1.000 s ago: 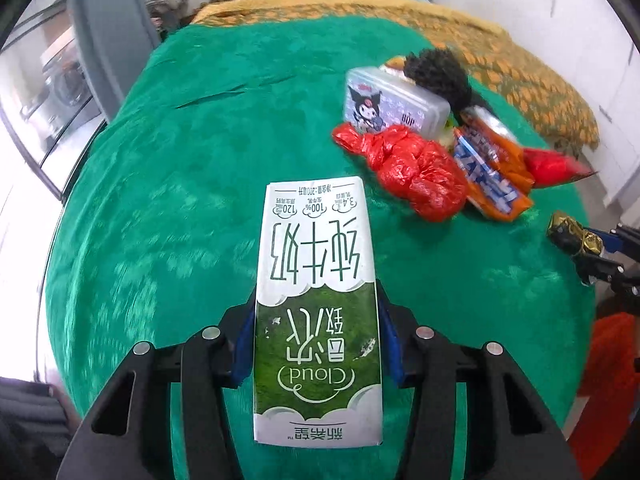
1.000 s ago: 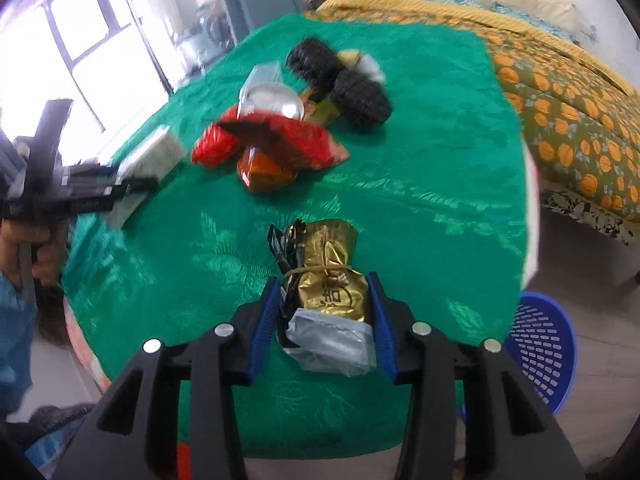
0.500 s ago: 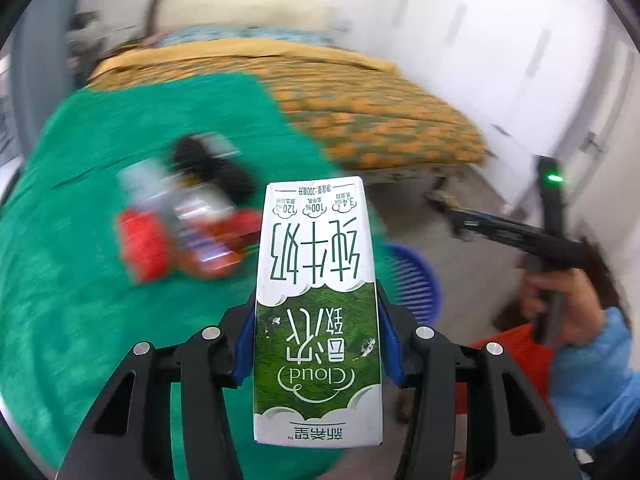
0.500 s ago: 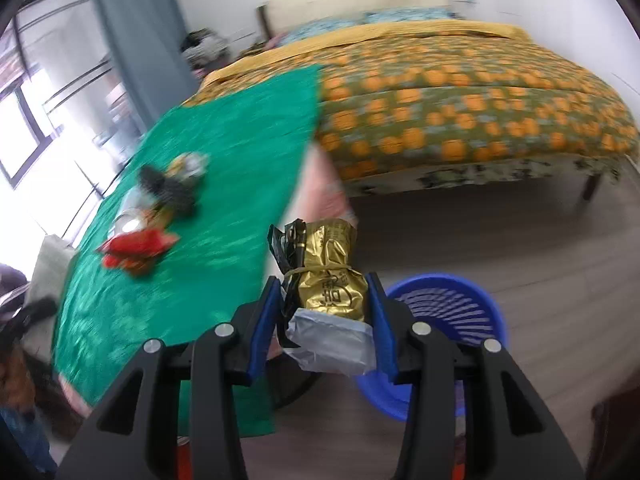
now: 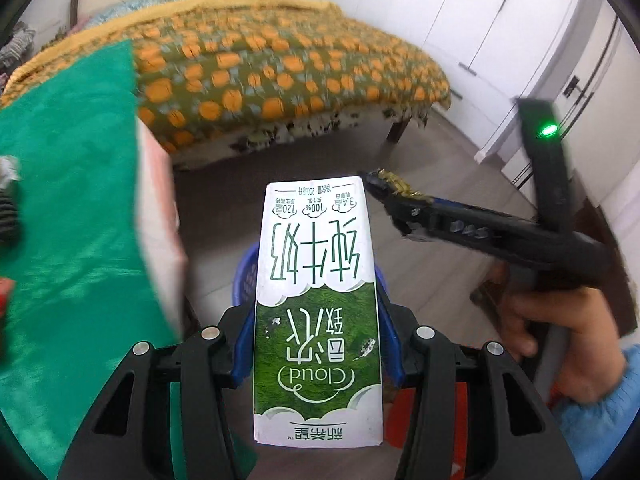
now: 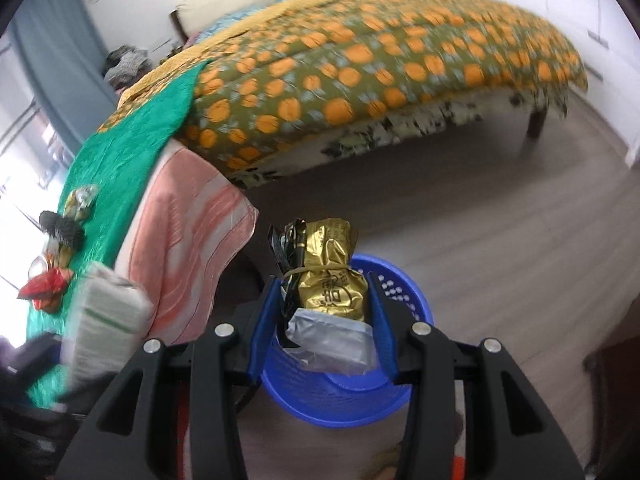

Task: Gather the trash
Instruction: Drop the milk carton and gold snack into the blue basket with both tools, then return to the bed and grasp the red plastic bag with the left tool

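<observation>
My left gripper point(image 5: 316, 340) is shut on a green and white milk carton point(image 5: 316, 304), held over the floor past the table's edge. A blue perforated basket point(image 5: 245, 276) shows just behind the carton. My right gripper point(image 6: 324, 312) is shut on a crumpled gold and silver wrapper point(image 6: 332, 280), held right above the blue basket point(image 6: 404, 292). The right gripper with the gold wrapper also shows in the left wrist view point(image 5: 394, 192). The blurred carton shows at the left of the right wrist view point(image 6: 108, 320).
The green-clothed table point(image 5: 68, 208) stands to the left with a pink cloth hanging at its edge point(image 6: 192, 240). Red wrappers point(image 6: 46, 284) and dark items point(image 6: 62, 228) lie on it. A bed with an orange-patterned cover point(image 6: 380, 60) is behind; grey floor lies around the basket.
Both grippers have swung away from the table toward the floor, carrying the carton and the wrapper. The right gripper has come to stand over the blue basket.
</observation>
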Demonstrator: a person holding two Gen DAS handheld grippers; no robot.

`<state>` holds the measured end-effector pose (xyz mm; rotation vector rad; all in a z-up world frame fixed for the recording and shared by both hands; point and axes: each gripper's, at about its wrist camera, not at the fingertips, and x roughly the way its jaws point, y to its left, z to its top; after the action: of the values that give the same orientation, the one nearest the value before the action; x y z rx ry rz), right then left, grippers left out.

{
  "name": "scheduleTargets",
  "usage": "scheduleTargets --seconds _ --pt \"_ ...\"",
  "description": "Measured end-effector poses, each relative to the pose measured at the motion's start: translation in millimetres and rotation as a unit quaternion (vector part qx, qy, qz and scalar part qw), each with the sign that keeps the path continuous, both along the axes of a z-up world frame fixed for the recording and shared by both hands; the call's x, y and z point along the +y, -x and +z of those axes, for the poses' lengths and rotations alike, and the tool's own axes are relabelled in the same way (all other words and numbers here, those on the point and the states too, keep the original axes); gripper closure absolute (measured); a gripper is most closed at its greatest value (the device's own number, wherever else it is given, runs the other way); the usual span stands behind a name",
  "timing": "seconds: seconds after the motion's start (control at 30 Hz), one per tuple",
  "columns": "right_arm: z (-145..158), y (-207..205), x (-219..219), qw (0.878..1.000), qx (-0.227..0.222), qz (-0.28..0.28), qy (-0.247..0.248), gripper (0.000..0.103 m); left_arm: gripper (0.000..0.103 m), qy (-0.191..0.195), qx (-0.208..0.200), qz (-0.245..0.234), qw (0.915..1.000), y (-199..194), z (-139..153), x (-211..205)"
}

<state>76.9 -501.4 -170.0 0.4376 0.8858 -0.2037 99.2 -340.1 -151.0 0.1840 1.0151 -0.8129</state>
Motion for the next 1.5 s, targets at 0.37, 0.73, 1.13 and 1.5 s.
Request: scheduleTargets --seconds 0.37,0.73,1.13,1.5 --pt "-27.5 -6.5 -37.5 0.998 0.002 -0.010 -0.061 0.056 0.042 -0.033 0.015 0.009 0.9993 -32.5 -72.3 -61.7" --pt "-1.3 9.6 -43.2 0.998 -0.032 -0.048 -0.029 0.020 0.005 0.048 -0.055 0.002 0.9974 -7.2 -15.1 -37.9" --pt "55.3 31.0 47.3 0.982 -0.125 -0.024 0.138 0.014 0.005 0.075 -0.095 -0.005 0.9927 59.6 34.3 64.0" --pt "42.2 19.6 187.9 0.971 -0.139 0.114 0.158 0.014 0.005 -0.002 -0.116 0.124 0.9855 50.2 23.3 238.7"
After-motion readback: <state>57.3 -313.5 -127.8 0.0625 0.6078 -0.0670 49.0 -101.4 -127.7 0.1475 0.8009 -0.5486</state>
